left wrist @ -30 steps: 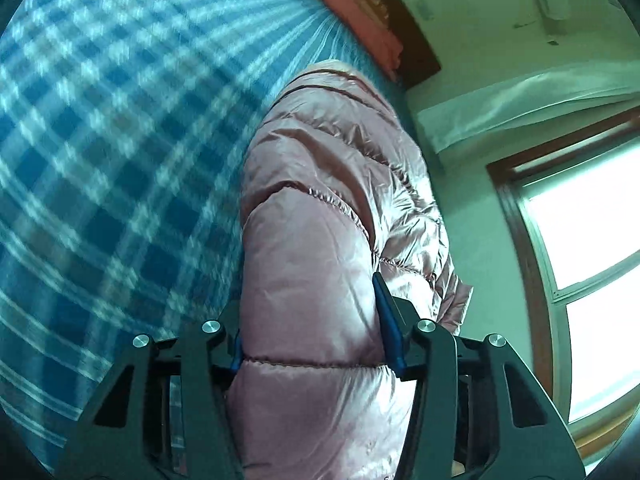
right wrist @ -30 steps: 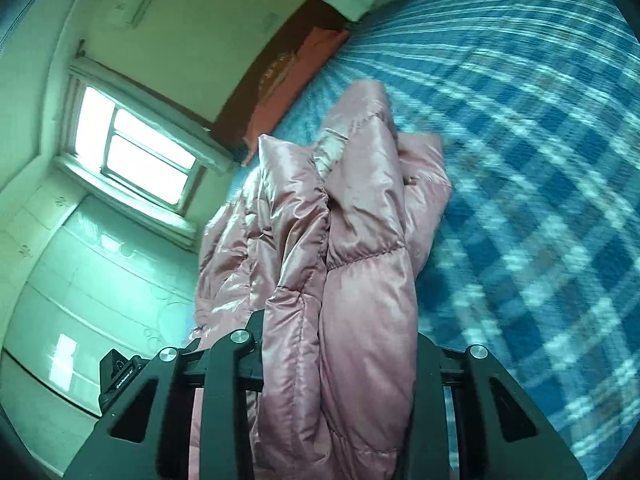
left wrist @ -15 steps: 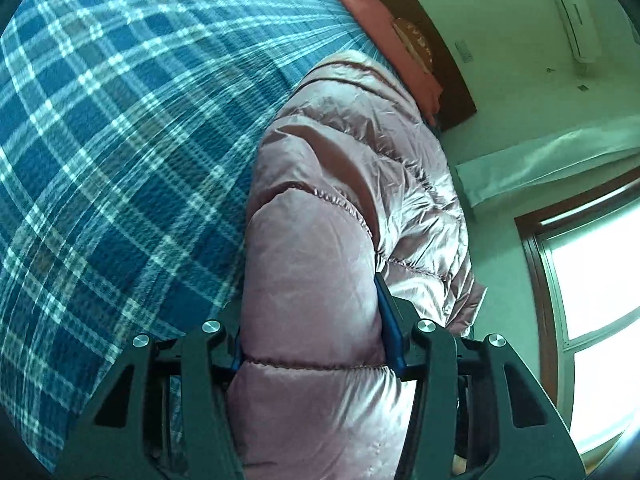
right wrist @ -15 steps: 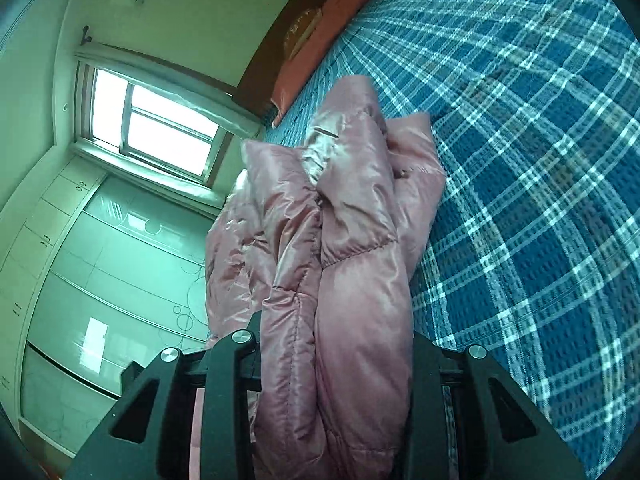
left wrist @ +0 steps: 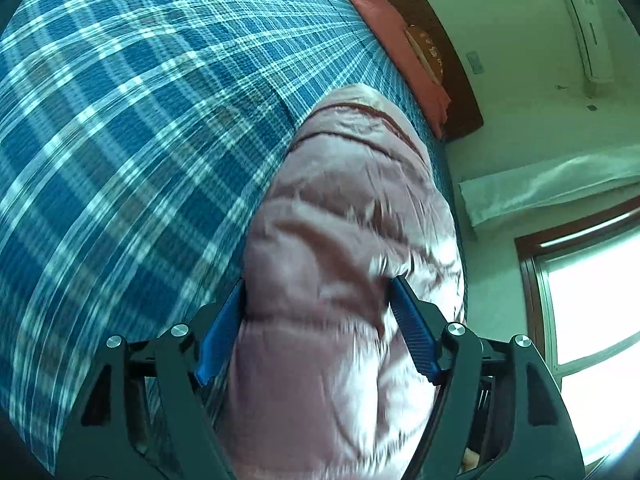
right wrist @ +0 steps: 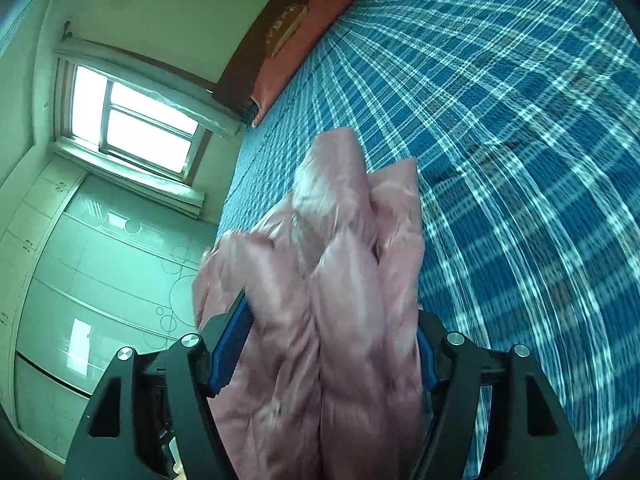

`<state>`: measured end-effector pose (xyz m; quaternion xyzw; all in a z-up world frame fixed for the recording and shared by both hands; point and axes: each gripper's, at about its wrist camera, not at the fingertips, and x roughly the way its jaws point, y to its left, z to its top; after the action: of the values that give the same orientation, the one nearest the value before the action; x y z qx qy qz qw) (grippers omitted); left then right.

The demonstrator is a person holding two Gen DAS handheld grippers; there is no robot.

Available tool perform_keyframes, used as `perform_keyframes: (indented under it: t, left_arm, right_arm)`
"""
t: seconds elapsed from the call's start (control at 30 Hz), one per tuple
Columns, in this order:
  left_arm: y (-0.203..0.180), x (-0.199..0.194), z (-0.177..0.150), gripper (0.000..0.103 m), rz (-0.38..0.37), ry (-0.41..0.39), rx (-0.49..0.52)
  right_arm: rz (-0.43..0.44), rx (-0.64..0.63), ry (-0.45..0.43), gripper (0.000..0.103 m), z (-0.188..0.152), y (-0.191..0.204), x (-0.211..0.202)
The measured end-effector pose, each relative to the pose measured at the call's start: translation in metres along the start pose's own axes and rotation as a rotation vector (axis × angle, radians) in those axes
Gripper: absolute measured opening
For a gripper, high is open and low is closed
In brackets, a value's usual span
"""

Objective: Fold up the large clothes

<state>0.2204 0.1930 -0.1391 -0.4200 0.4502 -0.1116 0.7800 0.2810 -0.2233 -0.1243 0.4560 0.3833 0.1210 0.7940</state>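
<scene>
Tongs on both hands, left tongs (left wrist: 318,320) and right tongs (right wrist: 326,340), are opening, freeing the pink jacket (left wrist: 352,240) between them onto the bed (left wrist: 140,120), toward 12 o'clock, so this fold looks laid.

No text, label or number can be read anywhere. The round gold emblem (left wrist: 426,50) on the dark headboard (left wrist: 452,80), at the far end of the bed, is too blurred to make out.

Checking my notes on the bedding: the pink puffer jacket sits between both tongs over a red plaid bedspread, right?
Not quite: the bedspread is blue plaid, not red, as both wrist views show. The pink puffer jacket does sit between both tongs.
</scene>
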Motion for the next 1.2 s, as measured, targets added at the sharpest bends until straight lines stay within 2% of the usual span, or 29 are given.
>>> perform_keyframes:
  t: [0.03,0.07,0.17,0.33,0.57,0.63,0.73,0.8,0.87,1.07,1.2]
  left_arm:
    - [-0.001,0.006,0.005,0.063,0.019,-0.001,0.006]
    - [-0.003,0.01,0.007,0.057,0.034,0.003,0.017]
    - [-0.006,0.025,0.009,0.049,0.086,0.011,0.045]
    - [-0.008,0.039,0.012,0.047,0.116,0.008,0.067]
    - [-0.007,0.042,0.013,0.047,0.121,0.002,0.079]
    - [-0.01,0.04,0.012,0.048,0.126,0.001,0.091]
    - [-0.012,0.029,0.009,0.05,0.129,0.002,0.112]
    - [-0.014,0.02,0.005,0.057,0.126,0.006,0.124]
    - [-0.013,0.009,-0.002,0.066,0.116,0.011,0.14]
    - [0.002,-0.022,-0.038,0.078,0.062,0.048,0.154]
    - [0.013,-0.038,-0.065,0.078,0.024,0.075,0.152]
  right_arm:
    - [-0.007,0.017,0.0,0.068,0.002,-0.005,0.004]
    - [-0.017,0.03,0.005,0.058,-0.002,-0.013,0.005]
    - [-0.015,0.059,0.03,0.037,0.0,-0.028,0.021]
    - [-0.006,0.08,0.032,0.031,0.002,-0.04,0.034]
    - [-0.009,0.071,0.047,0.03,-0.002,-0.038,0.031]
    - [-0.015,0.066,0.049,0.034,-0.005,-0.037,0.026]
    - [-0.024,0.049,0.054,0.045,-0.01,-0.03,0.016]
    - [-0.017,0.026,0.057,0.059,-0.015,-0.025,0.005]
    - [-0.011,0.012,0.062,0.066,-0.023,-0.023,-0.007]
    - [0.008,-0.004,0.095,0.069,-0.063,-0.027,-0.041]
    - [0.036,0.003,0.101,0.073,-0.096,-0.031,-0.059]
